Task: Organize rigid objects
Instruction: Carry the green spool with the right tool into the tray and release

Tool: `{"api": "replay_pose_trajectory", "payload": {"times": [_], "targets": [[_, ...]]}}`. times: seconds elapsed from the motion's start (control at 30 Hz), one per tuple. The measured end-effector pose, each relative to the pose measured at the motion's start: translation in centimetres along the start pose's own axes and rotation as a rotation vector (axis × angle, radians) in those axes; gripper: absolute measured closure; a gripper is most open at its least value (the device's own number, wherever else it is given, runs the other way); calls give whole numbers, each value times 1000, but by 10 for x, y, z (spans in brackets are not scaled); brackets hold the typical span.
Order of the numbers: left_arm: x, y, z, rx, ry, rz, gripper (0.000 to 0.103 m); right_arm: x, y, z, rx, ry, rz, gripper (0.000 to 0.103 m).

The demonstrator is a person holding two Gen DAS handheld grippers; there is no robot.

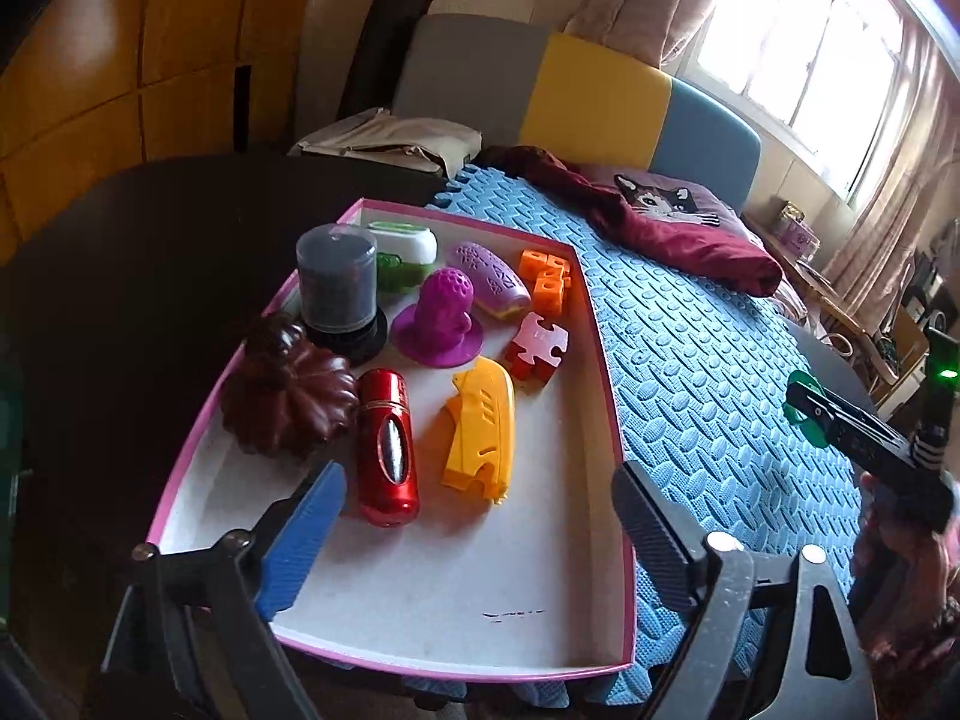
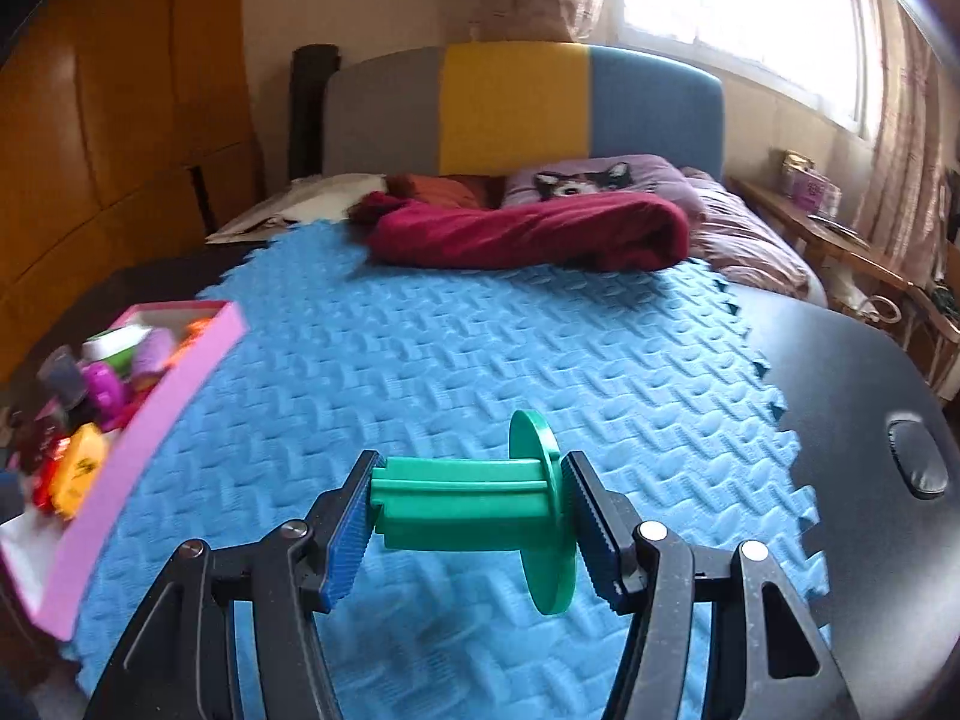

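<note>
Here, one green spool (image 2: 480, 507) in right tongs (image 2: 471, 525), ten toys in one pink tray (image 1: 606, 372).

The tray (image 1: 606, 396) sits on the mat's (image 1: 708, 324) left part, holding the toys: the flashlight (image 1: 387, 447) lies at the front, with the jar (image 1: 339, 282) behind it. Beyond the mat, a blanket (image 1: 678, 228) lies on the bed.

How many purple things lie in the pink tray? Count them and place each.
2. A magenta suction-cup piece sits mid-tray beside the clear disc spindle; a lilac perforated oval lies just behind it, near the orange blocks. Others may be hidden.
</note>
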State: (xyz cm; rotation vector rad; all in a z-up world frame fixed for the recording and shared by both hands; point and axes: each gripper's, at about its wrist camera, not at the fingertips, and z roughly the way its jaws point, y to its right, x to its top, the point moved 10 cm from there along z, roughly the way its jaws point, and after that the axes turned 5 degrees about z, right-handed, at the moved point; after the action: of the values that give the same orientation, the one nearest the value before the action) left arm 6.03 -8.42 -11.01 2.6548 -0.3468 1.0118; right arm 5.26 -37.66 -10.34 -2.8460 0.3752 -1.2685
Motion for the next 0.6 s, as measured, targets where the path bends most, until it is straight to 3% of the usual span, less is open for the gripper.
{"api": "replay_pose_trajectory", "payload": {"times": [0.23, 0.6], "targets": [[5, -8, -14, 34, 29, 15, 2, -5, -54, -17, 135, -9, -8, 42], [1, -31, -31, 86, 46, 6, 0, -11, -139, -41, 289, -31, -72, 42]]}}
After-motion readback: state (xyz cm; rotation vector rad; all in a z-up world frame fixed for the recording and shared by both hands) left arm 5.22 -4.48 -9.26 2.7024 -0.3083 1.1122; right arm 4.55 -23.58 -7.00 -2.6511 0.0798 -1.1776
